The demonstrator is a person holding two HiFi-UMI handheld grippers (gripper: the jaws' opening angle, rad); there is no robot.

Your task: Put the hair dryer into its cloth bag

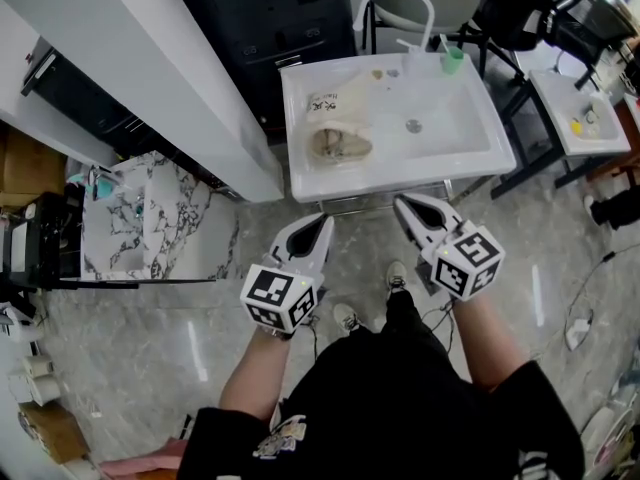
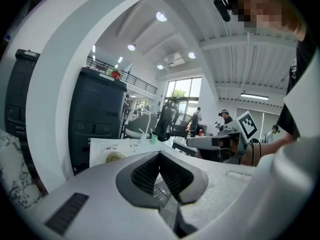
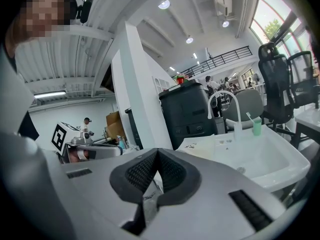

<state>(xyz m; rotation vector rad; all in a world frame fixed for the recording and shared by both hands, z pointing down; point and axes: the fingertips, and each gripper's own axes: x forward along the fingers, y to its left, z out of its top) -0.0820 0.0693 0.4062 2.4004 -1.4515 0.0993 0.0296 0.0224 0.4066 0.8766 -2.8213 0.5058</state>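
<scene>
While your left gripper point(image 1: 321, 222) and right gripper point(image 1: 404, 204) hang short of the sink point(image 1: 497, 154), both pinched closed on nothing, the cloth bag point(image 1: 335, 108) lies in the basin. Its mouth shows a pale rounded shape (likely the hair dryer point(image 1: 340, 146)), so little seems left.

I see a matt cream cloth bag point(image 1: 335, 128) at the glossy white sink point(image 1: 380, 176)'s left edge, with a polished marble floor point(image 1: 140, 348) below.
</scene>
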